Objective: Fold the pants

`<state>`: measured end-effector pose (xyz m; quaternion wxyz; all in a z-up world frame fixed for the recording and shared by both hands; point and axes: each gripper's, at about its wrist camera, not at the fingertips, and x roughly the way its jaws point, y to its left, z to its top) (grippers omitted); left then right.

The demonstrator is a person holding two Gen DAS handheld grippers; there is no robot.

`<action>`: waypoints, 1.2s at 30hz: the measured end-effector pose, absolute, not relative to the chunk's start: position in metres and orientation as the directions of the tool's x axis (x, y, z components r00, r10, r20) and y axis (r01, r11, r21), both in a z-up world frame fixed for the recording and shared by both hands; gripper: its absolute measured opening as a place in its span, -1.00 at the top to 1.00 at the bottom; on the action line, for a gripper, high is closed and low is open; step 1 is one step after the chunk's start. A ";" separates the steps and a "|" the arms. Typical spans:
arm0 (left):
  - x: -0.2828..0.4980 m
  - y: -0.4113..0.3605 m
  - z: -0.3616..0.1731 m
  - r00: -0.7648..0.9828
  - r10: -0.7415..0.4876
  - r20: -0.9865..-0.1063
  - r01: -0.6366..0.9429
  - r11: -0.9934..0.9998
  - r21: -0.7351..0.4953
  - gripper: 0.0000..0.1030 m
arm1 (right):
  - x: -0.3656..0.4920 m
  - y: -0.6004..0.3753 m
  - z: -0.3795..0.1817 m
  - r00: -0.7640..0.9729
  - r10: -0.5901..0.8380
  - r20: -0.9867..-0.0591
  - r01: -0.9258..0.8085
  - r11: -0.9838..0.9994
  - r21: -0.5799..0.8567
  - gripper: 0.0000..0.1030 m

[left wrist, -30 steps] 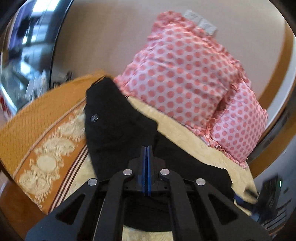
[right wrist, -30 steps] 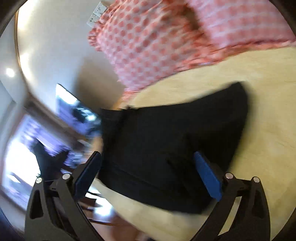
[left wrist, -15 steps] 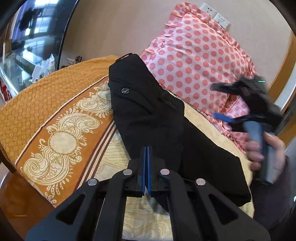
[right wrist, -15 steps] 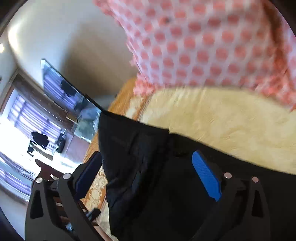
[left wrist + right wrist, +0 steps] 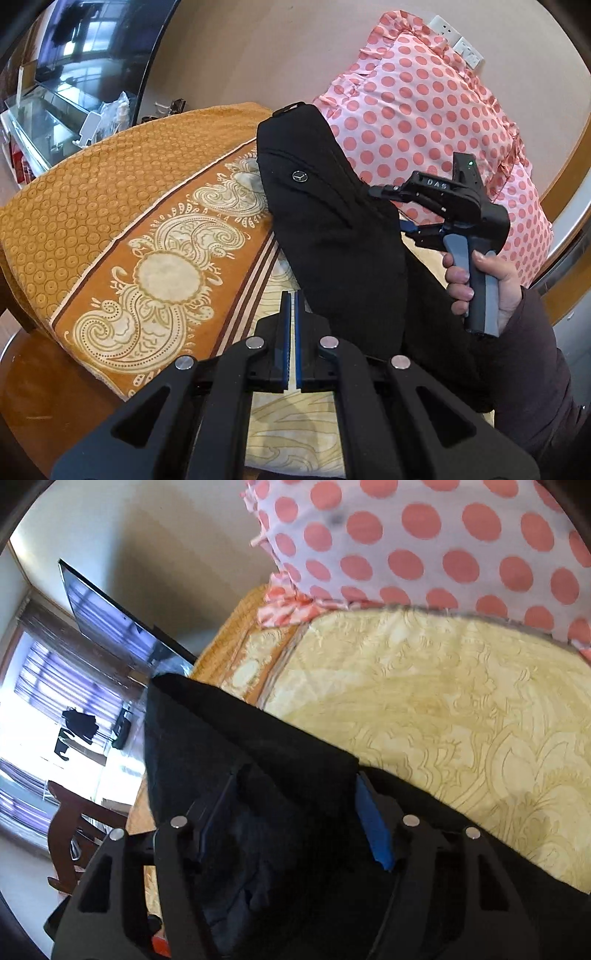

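Right tool [image 5: 295, 819] has dropped, spread over black pants [image 5: 332, 236] — left tool [image 5: 290, 332] closed, empty; yellow bedspread [image 5: 443, 701].

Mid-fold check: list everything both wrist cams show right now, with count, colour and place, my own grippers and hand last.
pants: one, black, lying on the bedspread beside the pillows
pillows: two, pink with coral dots, against the wall
bedspread: one, orange and cream paisley, under the pants
wall sockets: two, white, above the pillows
TV screen: one, dark, on the wall at far left
wooden chair: one, dark brown, beside the bed
left gripper: one, black with blue pads, nearly shut, empty
right gripper: one, open, fabric between the fingers
right hand: one, on the grey handle
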<state>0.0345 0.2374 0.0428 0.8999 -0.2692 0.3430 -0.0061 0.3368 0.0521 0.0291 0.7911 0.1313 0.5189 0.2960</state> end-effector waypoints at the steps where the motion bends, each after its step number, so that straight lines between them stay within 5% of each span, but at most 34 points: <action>1: 0.035 0.237 0.043 0.763 -0.197 -0.615 -0.174 0.855 -0.489 1.00 | 0.336 0.051 0.029 0.287 0.609 -0.740 -0.336 0.787 0.517 0.12; 3: 0.034 0.237 0.042 0.760 -0.197 -0.619 -0.173 0.857 -0.486 1.00 | 0.332 0.050 0.034 0.302 0.643 -0.704 -0.376 0.759 0.532 0.71; 14: 0.028 0.228 0.053 0.765 -0.194 -0.614 -0.159 0.867 -0.472 1.00 | 0.269 0.007 0.139 0.471 0.767 -0.435 -0.475 0.636 0.608 0.78; 21: 0.023 0.215 0.057 0.773 -0.222 -0.595 -0.121 0.868 -0.481 1.00 | 0.135 -0.139 0.156 0.767 0.594 -0.241 -0.349 0.702 0.620 0.78; 28: 0.038 0.180 0.061 0.752 -0.287 -0.593 -0.028 0.886 -0.463 1.00 | 0.032 -0.255 0.031 0.861 0.267 -0.433 0.119 0.721 0.682 0.78; 36: 0.053 0.111 0.088 0.719 -0.398 -0.570 0.171 0.896 -0.410 1.00 | 0.014 -0.244 0.021 0.846 0.242 -0.475 0.129 0.772 0.622 0.78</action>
